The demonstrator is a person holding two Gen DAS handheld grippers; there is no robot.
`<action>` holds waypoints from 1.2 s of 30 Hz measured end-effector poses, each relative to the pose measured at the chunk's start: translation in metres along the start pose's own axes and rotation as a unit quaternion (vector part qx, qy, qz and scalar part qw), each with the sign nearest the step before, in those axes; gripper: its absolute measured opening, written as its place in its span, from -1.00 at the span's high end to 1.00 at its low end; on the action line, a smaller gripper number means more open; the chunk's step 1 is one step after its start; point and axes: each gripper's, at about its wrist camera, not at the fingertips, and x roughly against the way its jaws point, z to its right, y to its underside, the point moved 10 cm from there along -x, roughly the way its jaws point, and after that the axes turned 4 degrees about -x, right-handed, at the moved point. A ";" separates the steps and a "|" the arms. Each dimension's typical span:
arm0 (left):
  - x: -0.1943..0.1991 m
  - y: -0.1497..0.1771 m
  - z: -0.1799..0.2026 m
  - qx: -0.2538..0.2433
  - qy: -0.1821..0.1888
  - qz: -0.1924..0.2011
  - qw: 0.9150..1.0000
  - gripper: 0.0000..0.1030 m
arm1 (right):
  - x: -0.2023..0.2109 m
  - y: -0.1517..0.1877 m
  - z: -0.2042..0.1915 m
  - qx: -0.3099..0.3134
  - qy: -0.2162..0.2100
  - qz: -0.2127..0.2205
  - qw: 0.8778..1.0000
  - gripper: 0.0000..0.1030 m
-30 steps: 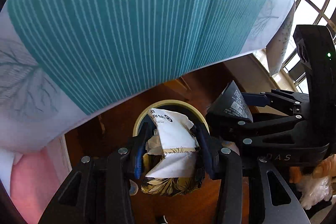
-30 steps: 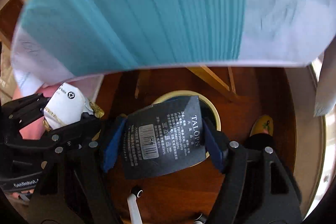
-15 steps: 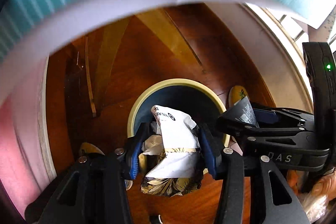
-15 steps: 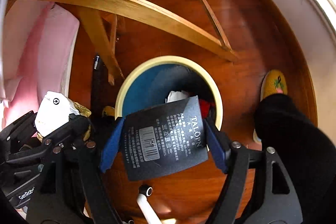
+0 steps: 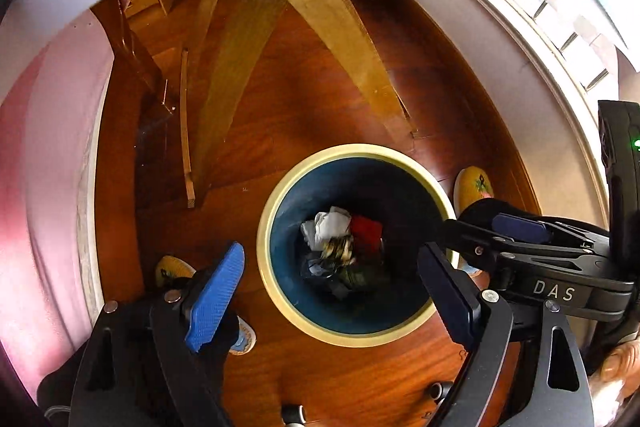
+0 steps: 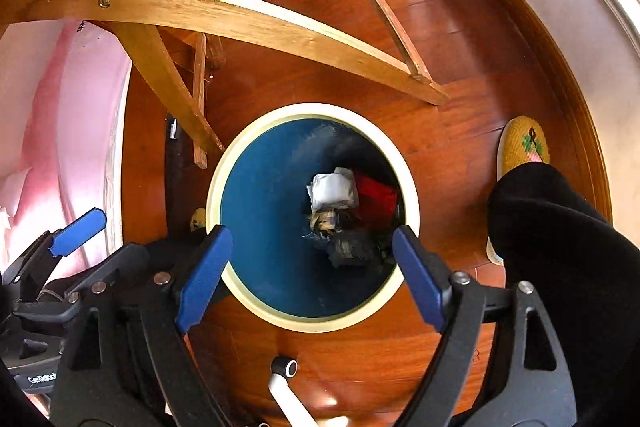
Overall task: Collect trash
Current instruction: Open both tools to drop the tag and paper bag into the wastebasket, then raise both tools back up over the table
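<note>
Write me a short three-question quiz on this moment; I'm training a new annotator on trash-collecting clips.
1. True or false: the left gripper is clamped on a crumpled wrapper.
2. Where does the trash lie? A) on the floor beside the bin B) inside the bin C) on the chair
3. Fill in: the right gripper hangs above the bin with its jaws ____.

Key
1. False: its jaws have just been opening, and nothing is between them.
2. B: white, red and dark pieces sit at the bottom.
3. Open: they too have just been opening, with nothing between them.
</note>
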 end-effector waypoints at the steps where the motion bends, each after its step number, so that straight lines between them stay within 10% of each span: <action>1: 0.003 -0.001 0.002 0.001 -0.001 0.000 1.000 -0.74 | 0.000 0.000 0.000 0.002 0.001 -0.001 1.000 -0.57; 36: 0.076 0.006 0.021 -0.029 0.013 0.043 0.999 -0.74 | 0.054 0.008 -0.032 0.062 0.022 0.047 0.997 -0.57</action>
